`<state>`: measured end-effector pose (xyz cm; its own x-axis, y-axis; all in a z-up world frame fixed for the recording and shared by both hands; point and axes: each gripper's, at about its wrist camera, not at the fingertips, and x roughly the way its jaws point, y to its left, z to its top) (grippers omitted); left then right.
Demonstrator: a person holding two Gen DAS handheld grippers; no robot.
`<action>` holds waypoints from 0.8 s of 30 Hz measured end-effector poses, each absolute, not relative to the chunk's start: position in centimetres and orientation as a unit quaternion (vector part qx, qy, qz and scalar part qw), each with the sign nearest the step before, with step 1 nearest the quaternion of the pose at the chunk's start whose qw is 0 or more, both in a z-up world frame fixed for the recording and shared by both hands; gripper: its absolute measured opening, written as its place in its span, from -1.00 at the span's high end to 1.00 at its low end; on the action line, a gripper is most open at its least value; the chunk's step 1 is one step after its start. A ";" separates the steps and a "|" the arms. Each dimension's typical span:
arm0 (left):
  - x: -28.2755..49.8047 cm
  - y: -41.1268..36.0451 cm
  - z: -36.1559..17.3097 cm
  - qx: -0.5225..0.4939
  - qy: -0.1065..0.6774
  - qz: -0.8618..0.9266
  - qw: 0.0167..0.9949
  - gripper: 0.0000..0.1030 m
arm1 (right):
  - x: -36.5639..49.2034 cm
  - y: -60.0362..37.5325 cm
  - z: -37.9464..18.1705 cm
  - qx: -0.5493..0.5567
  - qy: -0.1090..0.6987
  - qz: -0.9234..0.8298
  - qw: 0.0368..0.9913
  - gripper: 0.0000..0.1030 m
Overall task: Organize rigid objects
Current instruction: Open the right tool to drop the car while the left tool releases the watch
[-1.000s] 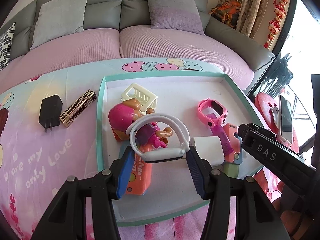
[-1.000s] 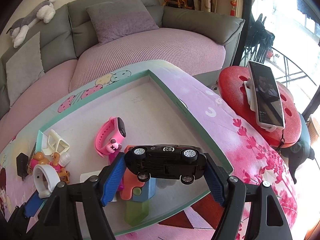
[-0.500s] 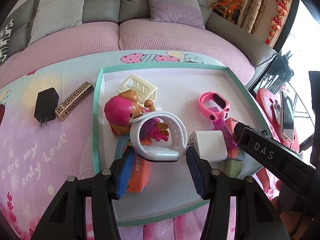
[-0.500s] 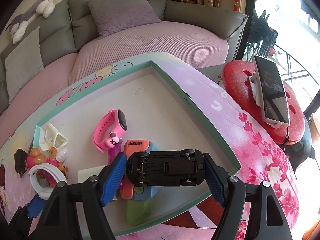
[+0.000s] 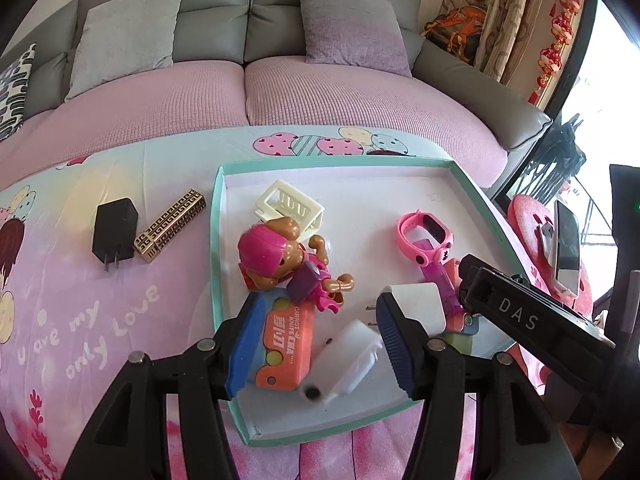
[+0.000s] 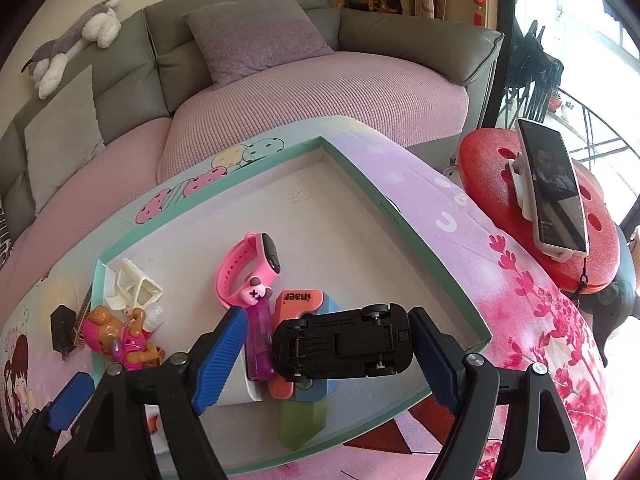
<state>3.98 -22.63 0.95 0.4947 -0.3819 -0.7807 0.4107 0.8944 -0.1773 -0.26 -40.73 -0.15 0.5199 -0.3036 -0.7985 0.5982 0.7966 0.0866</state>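
Both grippers' jaws are opening over the tray's (image 5: 218,240) near edge, left gripper (image 5: 312,344) dropping the white watch (image 5: 348,360), right gripper (image 6: 326,354) the black car (image 6: 344,344); next, fetch the charger (image 5: 113,227).

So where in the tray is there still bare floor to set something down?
The far right part of the tray, between its far corner and the pink watch, is bare. The near left is crowded: doll, cream basket, orange box, white charger.

Grey sofa (image 5: 248,12) – pink-covered seats, patterned curtains (image 5: 480,20), bright window (image 6: 580,20)
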 end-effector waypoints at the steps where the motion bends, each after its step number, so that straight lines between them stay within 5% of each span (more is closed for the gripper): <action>1: 4.0 -22.4 1.1 0.014 0.446 -0.228 0.866 -0.15 | -0.2 -40.7 -0.1 0.177 0.413 -0.264 0.854 -0.63; 19: 5.8 -18.6 1.6 -0.019 0.439 -0.174 0.881 -0.19 | -0.2 -40.3 0.4 0.162 0.411 -0.271 0.855 -0.63; 24: 6.5 -17.1 1.4 -0.026 0.436 -0.147 0.888 -0.44 | -0.3 -40.5 0.3 0.166 0.409 -0.273 0.855 -0.78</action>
